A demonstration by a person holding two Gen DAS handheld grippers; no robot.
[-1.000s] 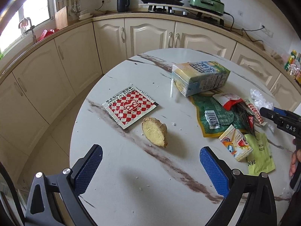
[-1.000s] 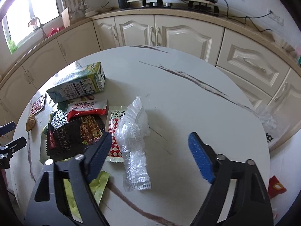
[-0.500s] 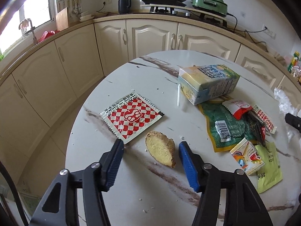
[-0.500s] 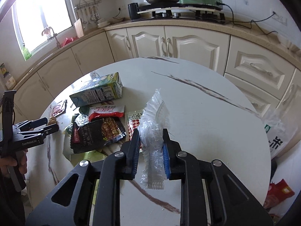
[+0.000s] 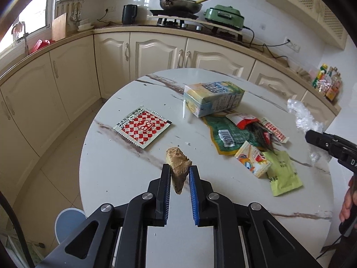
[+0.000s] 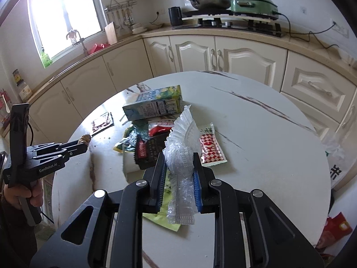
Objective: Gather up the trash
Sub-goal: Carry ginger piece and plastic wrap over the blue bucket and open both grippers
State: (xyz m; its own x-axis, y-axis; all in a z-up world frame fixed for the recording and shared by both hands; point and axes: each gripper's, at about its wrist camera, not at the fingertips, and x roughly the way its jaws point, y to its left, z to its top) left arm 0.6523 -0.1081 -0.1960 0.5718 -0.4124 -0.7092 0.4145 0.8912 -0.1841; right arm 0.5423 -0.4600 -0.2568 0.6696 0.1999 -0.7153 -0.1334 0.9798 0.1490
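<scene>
Rough, tan and lumpy, the ginger piece (image 5: pixel 177 169) sits clamped between the pads of the left gripper (image 5: pixel 178 174), whose jaws have just been closing, lifted above the marble table (image 5: pixel 125 174). The right gripper (image 6: pixel 179 167) squeezes a crinkled, ribbed clear plastic tray (image 6: pixel 181 154), held off the table over the wrappers (image 6: pixel 154 143).

Left gripper (image 5: pixel 178 172) just closed, clamping; right gripper (image 6: pixel 179 165) clamped; both pitched downward.

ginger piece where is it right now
The ginger piece is clamped in the left gripper, lifted above the near-left part of the marble table, just in front of the red checkered packet.
</scene>
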